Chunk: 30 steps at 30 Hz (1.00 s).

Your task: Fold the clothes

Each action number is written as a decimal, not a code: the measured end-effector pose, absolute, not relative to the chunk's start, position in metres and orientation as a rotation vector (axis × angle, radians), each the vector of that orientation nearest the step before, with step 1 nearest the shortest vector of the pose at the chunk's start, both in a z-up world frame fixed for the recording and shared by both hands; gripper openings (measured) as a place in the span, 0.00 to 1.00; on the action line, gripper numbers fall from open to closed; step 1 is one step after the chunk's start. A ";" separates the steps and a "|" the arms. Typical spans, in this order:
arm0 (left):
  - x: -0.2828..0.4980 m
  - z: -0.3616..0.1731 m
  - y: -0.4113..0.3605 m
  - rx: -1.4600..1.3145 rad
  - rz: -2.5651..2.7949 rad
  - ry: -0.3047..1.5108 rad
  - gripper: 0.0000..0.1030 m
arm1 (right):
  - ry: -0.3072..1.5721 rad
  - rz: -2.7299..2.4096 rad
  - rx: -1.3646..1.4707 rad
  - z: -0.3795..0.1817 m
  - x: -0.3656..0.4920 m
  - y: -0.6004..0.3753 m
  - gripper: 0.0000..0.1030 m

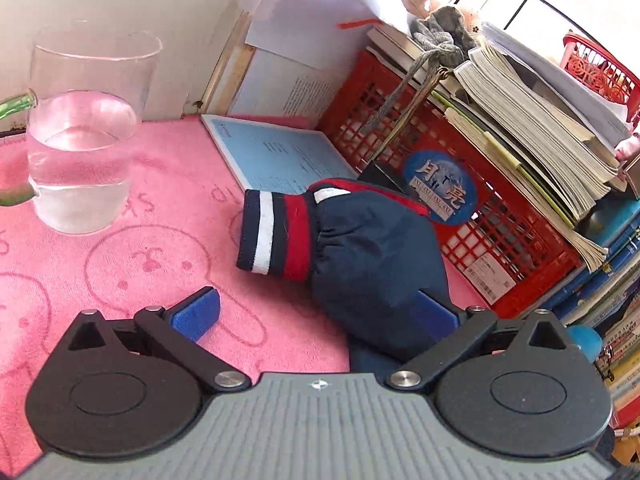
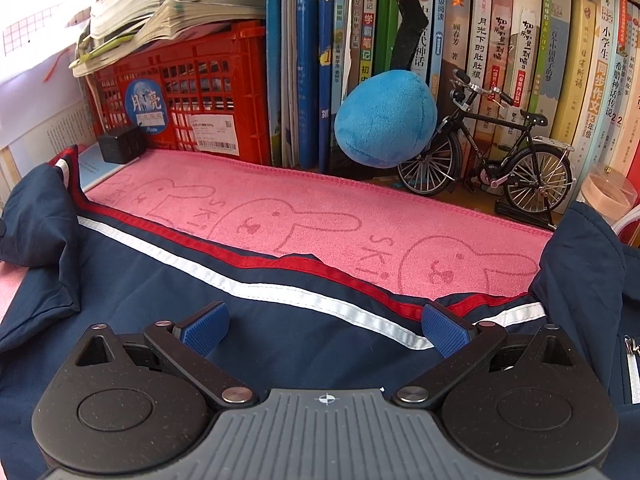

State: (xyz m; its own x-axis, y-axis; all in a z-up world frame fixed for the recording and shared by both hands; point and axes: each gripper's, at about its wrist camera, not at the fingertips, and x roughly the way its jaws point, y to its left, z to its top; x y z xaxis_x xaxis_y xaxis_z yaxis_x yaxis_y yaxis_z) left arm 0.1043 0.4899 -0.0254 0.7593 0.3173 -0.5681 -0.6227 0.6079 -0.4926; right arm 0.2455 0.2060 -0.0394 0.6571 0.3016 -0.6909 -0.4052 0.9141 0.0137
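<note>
My left gripper (image 1: 316,314) has its fingers spread wide, holding nothing; the navy jacket sleeve (image 1: 360,256) lies between them, bunched over the right-hand blue pad, while the left-hand pad (image 1: 196,314) sits on bare pink towel (image 1: 140,208). The sleeve's striped cuff (image 1: 274,234) of navy, white and red lies ahead of the fingers, a little left of centre. Further ahead and to the left stands a glass of water (image 1: 82,132); ahead to the right is a red crate (image 1: 460,184) stacked with books. My right gripper (image 2: 324,328) is likewise spread open and empty, both pads low over the jacket (image 2: 200,320), which spreads beneath and between the fingers. Its red and white stripes (image 2: 256,280) run crosswise just beyond the fingertips, then bare towel, then a blue plush ball (image 2: 384,120) and model bicycle (image 2: 492,152) against a row of books (image 2: 500,40).
</note>
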 end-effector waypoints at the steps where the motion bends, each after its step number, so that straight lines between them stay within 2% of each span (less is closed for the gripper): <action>1: 0.110 -0.025 0.492 -0.724 0.572 0.456 1.00 | 0.754 0.402 -0.146 -0.039 0.246 0.206 1.00; 2: 0.115 -0.025 0.493 -0.712 0.578 0.458 0.94 | 0.754 0.402 -0.146 -0.039 0.246 0.206 1.00; 3: 0.120 -0.024 0.494 -0.699 0.591 0.466 0.84 | 0.755 0.402 -0.146 -0.039 0.246 0.206 1.00; 4: 0.124 -0.024 0.494 -0.688 0.596 0.477 0.50 | 0.755 0.403 -0.146 -0.039 0.246 0.206 1.00; 5: 0.126 -0.023 0.494 -0.687 0.581 0.483 0.40 | 0.755 0.404 -0.144 -0.039 0.246 0.206 1.00; 6: 0.125 -0.022 0.493 -0.691 0.560 0.473 0.36 | 0.755 0.405 -0.142 -0.039 0.246 0.205 1.00; 8: 0.120 -0.012 0.485 -0.647 0.531 0.429 0.16 | 0.754 0.408 -0.133 -0.039 0.246 0.204 1.00; 10: 0.115 0.007 0.467 -0.515 0.502 0.381 0.09 | 0.748 0.421 -0.088 -0.038 0.246 0.198 1.00; 13: 0.106 0.030 0.440 -0.347 0.450 0.310 0.10 | 0.735 0.466 0.057 -0.036 0.248 0.177 1.00; 16: 0.093 0.031 0.433 -0.333 0.435 0.265 0.14 | 0.666 0.502 0.155 -0.025 0.235 0.156 0.99; 17: 0.088 0.026 0.435 -0.360 0.470 0.248 0.20 | 0.605 0.533 0.125 -0.017 0.225 0.156 0.99; 18: 0.082 0.021 0.437 -0.386 0.505 0.231 0.21 | 0.544 0.563 0.094 -0.010 0.214 0.156 0.99; 20: 0.070 0.007 0.442 -0.445 0.596 0.206 0.21 | 0.436 0.656 -0.059 0.007 0.190 0.177 0.99; 24: 0.063 0.006 0.454 -0.458 0.707 0.227 0.25 | 0.360 0.852 -0.290 0.029 0.172 0.249 0.98; 27: 0.064 0.009 0.449 -0.339 0.824 0.252 0.40 | 0.439 0.928 -0.258 0.036 0.191 0.304 0.98; 28: 0.064 0.010 0.448 -0.327 0.836 0.258 0.59 | 0.446 0.938 -0.283 0.035 0.195 0.322 0.98; 29: 0.063 0.011 0.449 -0.324 0.862 0.262 0.64 | 0.449 0.944 -0.318 0.033 0.198 0.340 0.98; 30: 0.062 0.012 0.451 -0.319 0.896 0.265 0.64 | 0.454 0.938 -0.366 0.029 0.203 0.359 0.96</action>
State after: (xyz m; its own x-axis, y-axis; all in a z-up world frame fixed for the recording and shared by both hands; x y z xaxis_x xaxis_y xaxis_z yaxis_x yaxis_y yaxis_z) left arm 0.0621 0.4509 0.0123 0.5978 0.7185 -0.3555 -0.7964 0.5831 -0.1605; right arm 0.2029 0.3593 0.0286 0.5097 0.6835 -0.5225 -0.8337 0.5423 -0.1039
